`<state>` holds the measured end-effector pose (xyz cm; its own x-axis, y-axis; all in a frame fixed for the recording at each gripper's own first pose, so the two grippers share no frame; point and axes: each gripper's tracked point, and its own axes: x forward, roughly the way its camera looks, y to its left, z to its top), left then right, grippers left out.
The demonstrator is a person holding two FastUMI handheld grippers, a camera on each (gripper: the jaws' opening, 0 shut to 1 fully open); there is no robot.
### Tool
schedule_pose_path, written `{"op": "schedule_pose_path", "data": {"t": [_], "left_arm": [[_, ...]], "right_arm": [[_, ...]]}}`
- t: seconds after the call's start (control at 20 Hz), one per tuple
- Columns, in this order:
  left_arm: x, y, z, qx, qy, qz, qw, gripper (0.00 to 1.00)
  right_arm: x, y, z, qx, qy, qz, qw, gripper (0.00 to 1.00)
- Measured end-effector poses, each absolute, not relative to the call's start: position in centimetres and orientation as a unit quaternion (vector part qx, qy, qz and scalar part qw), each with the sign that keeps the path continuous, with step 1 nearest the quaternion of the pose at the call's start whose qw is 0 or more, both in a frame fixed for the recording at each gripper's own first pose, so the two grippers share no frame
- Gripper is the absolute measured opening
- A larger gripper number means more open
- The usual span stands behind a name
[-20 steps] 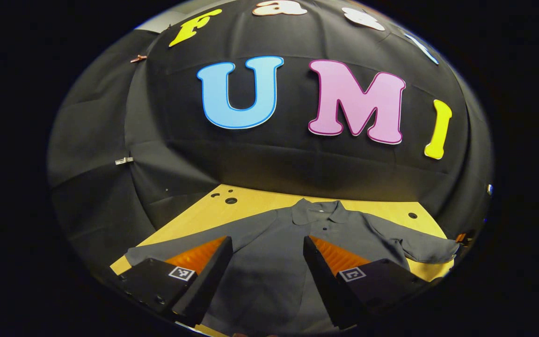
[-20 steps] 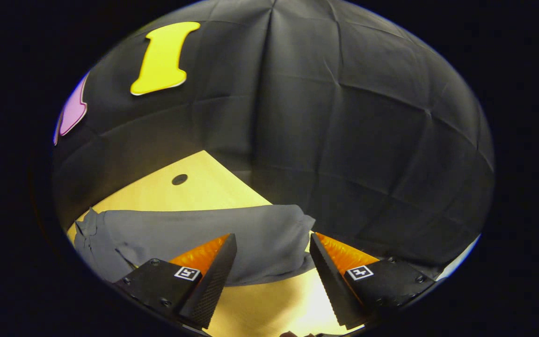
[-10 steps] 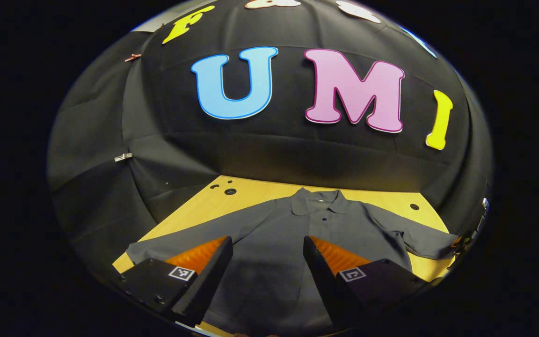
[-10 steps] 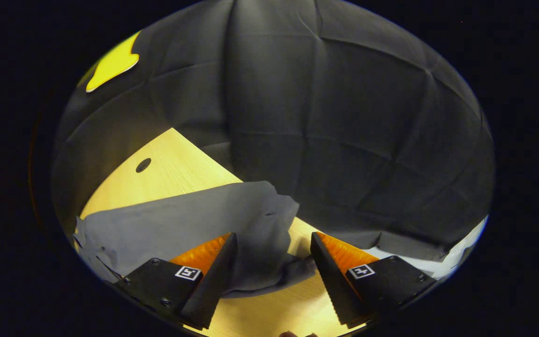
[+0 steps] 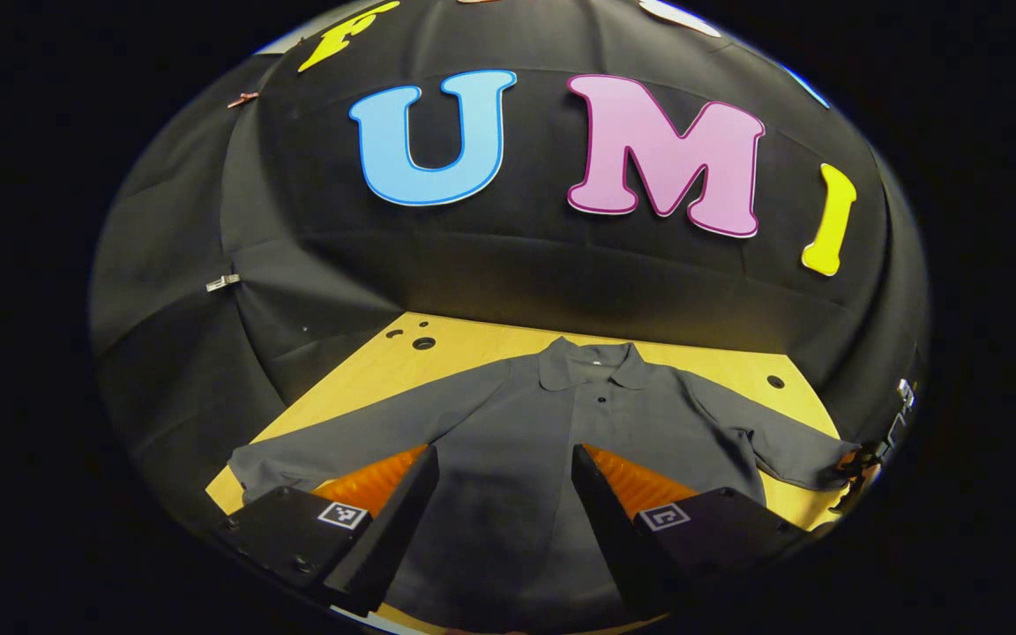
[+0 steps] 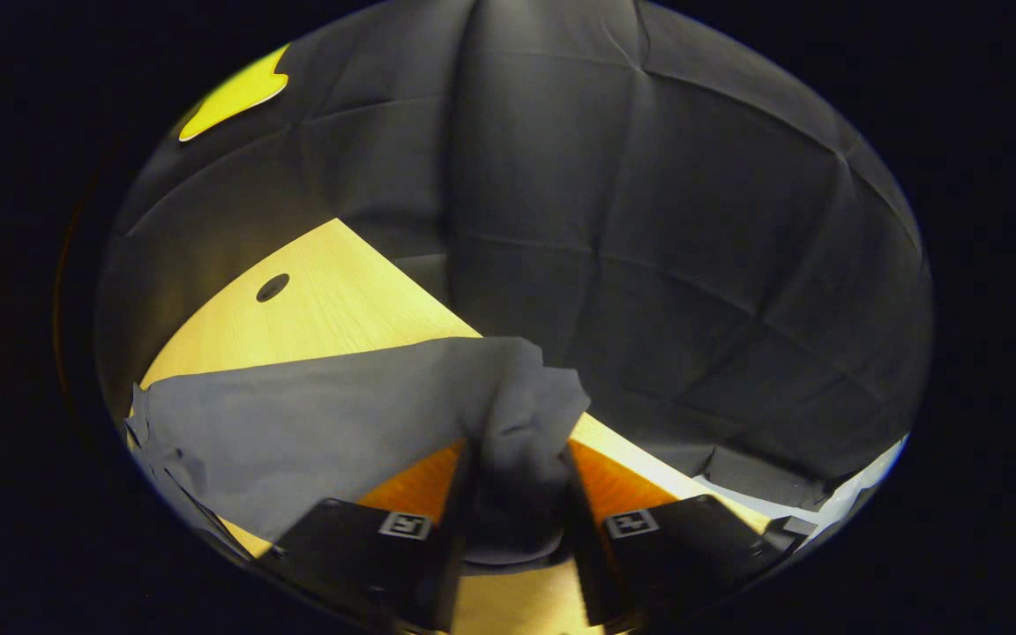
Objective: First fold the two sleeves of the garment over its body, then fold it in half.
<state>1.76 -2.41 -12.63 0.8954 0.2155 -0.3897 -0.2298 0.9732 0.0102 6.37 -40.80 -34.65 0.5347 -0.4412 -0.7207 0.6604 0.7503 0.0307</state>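
Since half a second ago your right gripper (image 6: 512, 520) jaws have clamped on the dark grey long-sleeved shirt's (image 5: 561, 441) right cuff (image 6: 521, 441); its body lies leftward on the wooden bench (image 6: 332, 300). Left gripper (image 5: 502, 516) jaws hover apart above the hem.

In the right gripper view, the right gripper (image 6: 512, 516) has its two fingers closed in on the end of a grey sleeve (image 6: 521, 423). The cloth is bunched between them, and both fingers press on it from the sides. The sleeve end rises a little into a crumpled peak just above the fingers. From there the grey shirt (image 6: 296, 432) spreads flat to the left over the wooden desk (image 6: 332, 300). A small dark round hole (image 6: 272, 287) sits in the desk surface, well apart from the cloth. Behind the desk hangs the black cloth wall (image 6: 649, 220).
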Motion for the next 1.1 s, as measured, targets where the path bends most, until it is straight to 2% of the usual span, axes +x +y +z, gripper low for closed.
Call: {"op": "schedule_pose_path", "data": {"t": [0.05,0.1,0.15,0.2,0.55,0.95,1.1], "left_arm": [[1.7,-2.4,-12.6,-0.016,0.201,0.114,0.973,0.96],[1.7,-2.3,-12.5,-0.013,0.203,0.115,0.972,0.96],[1.7,-2.2,-12.4,-0.011,0.203,0.114,0.973,0.96],[1.7,-2.2,-12.1,-0.011,0.198,0.111,0.974,0.96],[1.2,-1.8,-11.6,-0.018,0.19,0.108,0.976,0.96],[1.8,0.0,-10.7,-0.041,0.178,0.103,0.978,0.96],[2.3,0.8,-9.4,-0.028,0.159,0.092,0.983,0.96]], "right_arm": [[6.6,-40.5,-34.6,0.153,0.361,-0.317,0.863,0.39],[7.1,-40.2,-34.7,0.16,0.362,-0.313,0.863,0.39],[7.2,-40.0,-34.5,0.165,0.36,-0.307,0.866,0.29],[7.5,-39.7,-34.4,0.174,0.358,-0.297,0.868,0.11],[9.2,-38.7,-29.0,0.121,0.32,-0.254,0.905,0.09],[13.4,-33.2,-19.2,0.06,0.258,-0.207,0.942,0.09],[12.9,-30.8,-14.2,0.037,0.233,-0.184,0.954,0.09]]}}
